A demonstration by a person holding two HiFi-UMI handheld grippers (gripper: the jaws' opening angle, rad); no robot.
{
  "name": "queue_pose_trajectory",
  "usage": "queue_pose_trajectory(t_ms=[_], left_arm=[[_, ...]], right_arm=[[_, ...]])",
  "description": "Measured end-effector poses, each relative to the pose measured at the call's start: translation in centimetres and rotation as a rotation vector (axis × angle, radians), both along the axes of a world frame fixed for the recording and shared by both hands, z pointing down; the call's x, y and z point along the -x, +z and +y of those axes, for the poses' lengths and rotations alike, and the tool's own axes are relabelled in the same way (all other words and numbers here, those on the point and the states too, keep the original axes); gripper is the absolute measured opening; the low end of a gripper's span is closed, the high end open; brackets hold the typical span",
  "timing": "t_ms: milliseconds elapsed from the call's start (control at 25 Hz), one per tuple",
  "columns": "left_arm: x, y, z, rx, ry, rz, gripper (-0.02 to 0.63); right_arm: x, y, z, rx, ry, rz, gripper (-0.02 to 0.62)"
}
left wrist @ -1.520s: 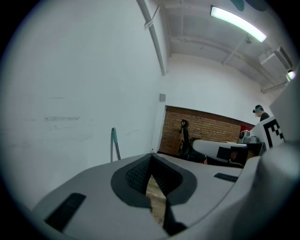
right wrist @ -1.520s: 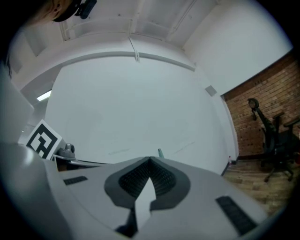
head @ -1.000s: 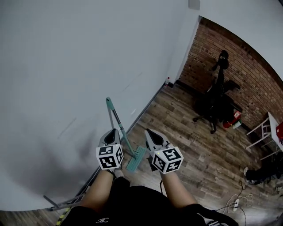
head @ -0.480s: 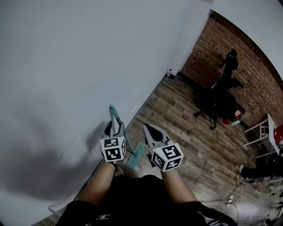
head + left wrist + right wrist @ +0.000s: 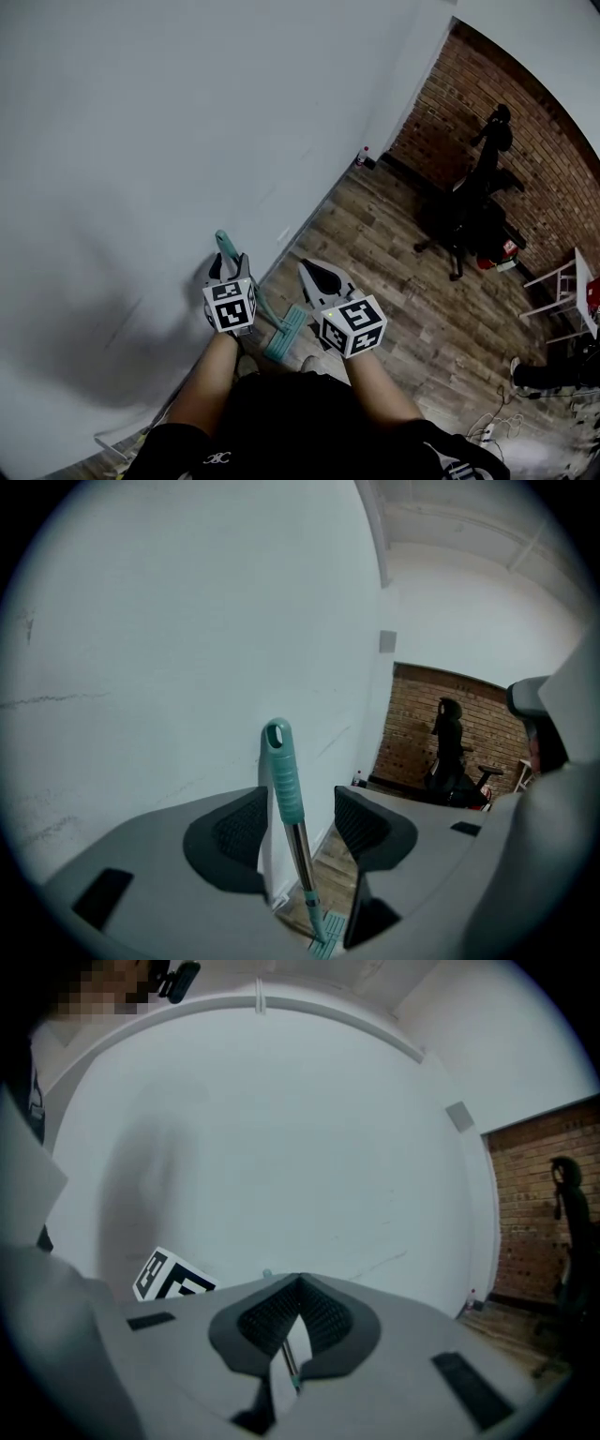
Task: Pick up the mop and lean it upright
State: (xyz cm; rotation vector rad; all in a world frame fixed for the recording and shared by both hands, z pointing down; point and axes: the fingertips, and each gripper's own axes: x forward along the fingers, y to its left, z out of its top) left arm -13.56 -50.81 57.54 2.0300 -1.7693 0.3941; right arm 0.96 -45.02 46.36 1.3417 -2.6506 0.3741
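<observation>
Left gripper: jaws opening, now spread wide. The mop stands in the gap between them, its teal grip level with the pads and nearer the left pad. I see clear space on both sides, so neither pad presses on it and the mop is not held.

- Ahead of the left jaws, just past the grip: the white wall. The grip's shadow falls tight beside it, so the top end looks to be resting on the wall, though contact itself is hard to confirm.
- Below the left jaws: the metal shaft runs down to the mop head, which sits flat on the wood floor close to the foot of the wall.

Long axis: near vertical with a slight tilt. The hang-hole end points up and toward the wall, the head end points down and back toward the person.

Right gripper: jaws pressed together at the tips, pinching nothing. It hangs beside the left gripper, away from the wall. A sliver of shaft shows through the slot below its closed tips, beyond them and untouched.

Step in hand, by my reading: release. The mop is already leaned up and the left jaws are letting go.

Next move calls for drawing the left gripper straight back along its own line, so neither pad clips the grip. A sideways knock could slide the top along the wall and tip the mop over.
</observation>
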Motion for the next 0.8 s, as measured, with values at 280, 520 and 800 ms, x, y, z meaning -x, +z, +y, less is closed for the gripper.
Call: queue_pose_trajectory(t_ms=[280,520,800], left_arm=[[0.6,1.2,-1.6,0.033,-0.055,-0.032,0.212],[0.8,1.9,-2.5,0.056,-0.065,-0.037,0.210],[-0.9,2.4,-3.2,0.125,-0.031,0.035,0.104]], right_arm=[[-1.5,0.3,-0.1,0.017,-0.013,-0.005,0.005],[-2.8,0.9,0.2,0.033,0.011,-0.006,0.005],[-3.8,1.0,0.4,0.033,0.024,0.004,0.005]])
